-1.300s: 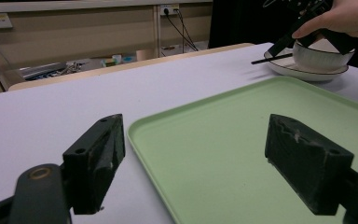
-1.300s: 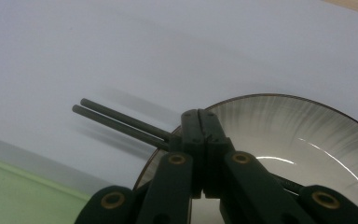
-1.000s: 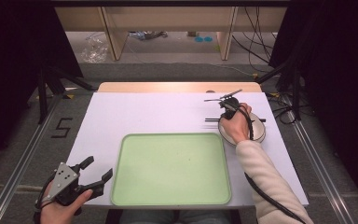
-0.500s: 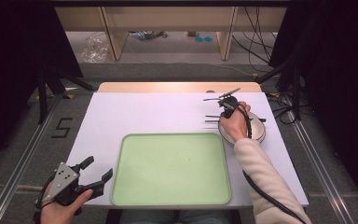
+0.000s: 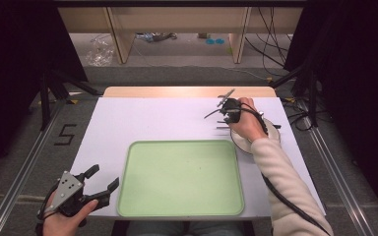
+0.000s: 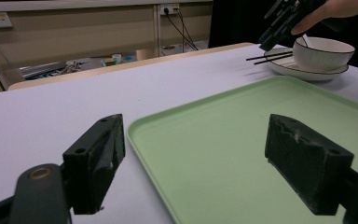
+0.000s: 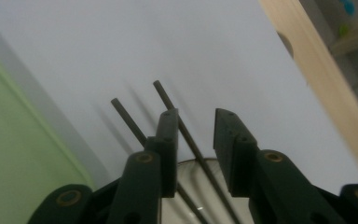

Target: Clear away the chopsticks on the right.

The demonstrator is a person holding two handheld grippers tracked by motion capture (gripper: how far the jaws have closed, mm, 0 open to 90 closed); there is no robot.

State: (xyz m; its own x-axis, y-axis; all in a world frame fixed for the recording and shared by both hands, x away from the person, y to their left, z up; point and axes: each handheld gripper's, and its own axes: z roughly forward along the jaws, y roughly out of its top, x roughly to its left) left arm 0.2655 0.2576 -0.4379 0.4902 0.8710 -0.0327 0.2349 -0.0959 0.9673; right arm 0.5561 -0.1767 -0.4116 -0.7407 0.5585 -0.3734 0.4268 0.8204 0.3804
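Note:
A pale green tray [image 5: 177, 143] lies at the table's front centre. At the right, a white plate [image 5: 271, 133] carries a white bowl [image 6: 321, 53], and two dark chopsticks [image 5: 222, 128] rest on the plate, sticking out to the left. My right gripper [image 5: 217, 109] hovers over them. Its jaws have just been opening. In the right gripper view it [image 7: 196, 116] stands open, with one of the chopsticks [image 7: 128, 116] running beneath the gap, untouched by the pads. My left gripper [image 5: 104, 176] rests open and empty at the tray's front left corner [image 6: 196, 154].
White paper [image 5: 157, 118] covers the table, with a wooden strip [image 5: 187, 91] at its far edge. Cables and stands sit on the floor at both sides. A cable trails from the right gripper along the sleeve [image 5: 280, 177].
The right gripper's jaws have spread apart above the chopsticks and the hand has shifted slightly left. The left gripper has stayed where it was.

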